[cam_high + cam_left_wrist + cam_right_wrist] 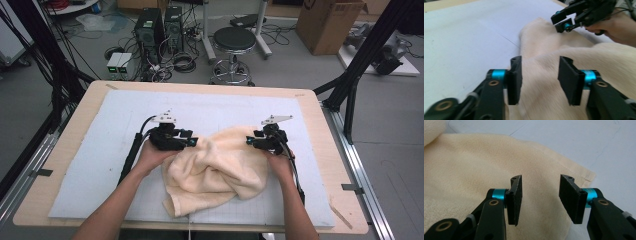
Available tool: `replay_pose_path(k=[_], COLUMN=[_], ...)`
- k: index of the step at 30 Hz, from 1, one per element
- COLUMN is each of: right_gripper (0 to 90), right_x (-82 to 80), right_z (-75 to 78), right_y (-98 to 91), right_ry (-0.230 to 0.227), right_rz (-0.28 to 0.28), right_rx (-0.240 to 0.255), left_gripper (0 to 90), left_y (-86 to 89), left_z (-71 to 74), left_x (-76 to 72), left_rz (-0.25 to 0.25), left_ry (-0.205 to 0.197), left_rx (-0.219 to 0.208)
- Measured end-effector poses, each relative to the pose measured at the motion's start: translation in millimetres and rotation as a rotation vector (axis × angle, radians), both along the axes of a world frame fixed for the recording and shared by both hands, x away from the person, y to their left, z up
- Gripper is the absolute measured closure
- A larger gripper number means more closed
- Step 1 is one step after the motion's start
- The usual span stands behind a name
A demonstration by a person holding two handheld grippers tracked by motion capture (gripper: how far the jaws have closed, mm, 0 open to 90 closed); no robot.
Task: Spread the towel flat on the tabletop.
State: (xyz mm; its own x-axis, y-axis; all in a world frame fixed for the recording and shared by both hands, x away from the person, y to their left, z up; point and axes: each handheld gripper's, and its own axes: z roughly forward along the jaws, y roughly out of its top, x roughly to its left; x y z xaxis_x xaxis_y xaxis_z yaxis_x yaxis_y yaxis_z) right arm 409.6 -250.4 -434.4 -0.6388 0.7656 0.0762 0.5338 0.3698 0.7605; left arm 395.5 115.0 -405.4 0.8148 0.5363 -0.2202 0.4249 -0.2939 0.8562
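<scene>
A cream towel [215, 167] lies crumpled on the pale mat [125, 115] at the table's middle. My left gripper [194, 142] is at the towel's left edge and points right; in the left gripper view its jaws [540, 75] stand open over the towel [544, 45], not pressing on it. My right gripper [248, 142] is at the towel's upper right and points left. In the right gripper view it [541, 195] is open just above the towel [469, 170], near a hemmed corner. The right gripper [561, 21] also appears far off in the left gripper view, open.
The mat covers most of the wooden table [65, 150]. Beyond the far edge stand a round black stool [234, 40], computer towers [150, 27] with cables, and a cardboard box [327, 22]. Black frame posts rise at both sides.
</scene>
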Motion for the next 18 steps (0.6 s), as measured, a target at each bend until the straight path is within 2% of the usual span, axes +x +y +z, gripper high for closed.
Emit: replay_pose_path(k=[1, 2, 4, 5, 6, 7, 8, 9, 11, 12, 14, 15, 16, 18], right_gripper=[53.2, 53.0, 52.3, 52.2, 52.4, 52.6, 52.9, 53.3, 58.3, 63.1, 76.3, 79.7, 82.8, 83.7], right_x=[0.7, 1.6, 3.4, 4.3, 4.8, 4.9, 5.3, 5.0, 4.2, 3.2, 1.0, -0.4, -1.7, -4.8], right_z=[-0.8, -2.0, -5.3, -7.3, -9.2, -9.4, -9.7, -9.6, -9.4, -8.9, -9.0, -9.4, -9.7, -9.0], right_y=[-1.0, -2.2, -3.5, -4.1, -4.3, -4.8, -5.4, -5.3, -4.8, -4.4, -3.8, -3.1, -2.8, -1.8], right_ry=[0.000, 0.003, 0.022, 0.031, 0.037, 0.043, 0.040, 0.040, 0.043, 0.042, 0.030, 0.027, 0.027, 0.035], right_rz=[-0.004, -0.003, -0.005, -0.007, -0.009, -0.013, -0.011, -0.014, -0.017, -0.013, 0.001, 0.008, 0.019, 0.033], right_rx=[0.000, 0.003, 0.008, 0.001, 0.001, 0.012, 0.014, 0.011, 0.007, -0.005, -0.013, -0.015, -0.011, -0.009], left_gripper=[46.1, 43.7, 45.4, 53.9, 66.2, 75.3, 81.7, 83.8, 84.7, 84.7, 84.9, 85.0, 85.1, 85.1], left_y=[-2.8, -5.0, -8.6, -10.1, -11.2, -11.7, -11.0, -8.8, -3.8, -0.4, 7.3, 11.0, 14.5, 21.1], left_z=[-2.6, -5.9, -14.4, -18.5, -21.9, -23.5, -22.8, -20.7, -16.7, -14.3, -10.3, -8.7, -7.0, -2.8], left_x=[3.8, 7.6, 12.3, 12.1, 10.3, 6.3, 0.9, -4.5, -18.1, -25.1, -39.7, -46.3, -53.6, -67.9], left_rz=[0.005, -0.001, -0.021, -0.057, -0.105, -0.132, -0.137, -0.155, -0.180, -0.188, -0.208, -0.215, -0.221, -0.240], left_ry=[0.006, 0.029, 0.094, 0.118, 0.135, 0.127, 0.111, 0.110, 0.086, 0.071, 0.044, 0.036, 0.038, 0.012], left_rx=[-0.002, -0.005, 0.026, 0.054, 0.079, 0.096, 0.095, 0.081, 0.092, 0.104, 0.103, 0.100, 0.093, 0.117])
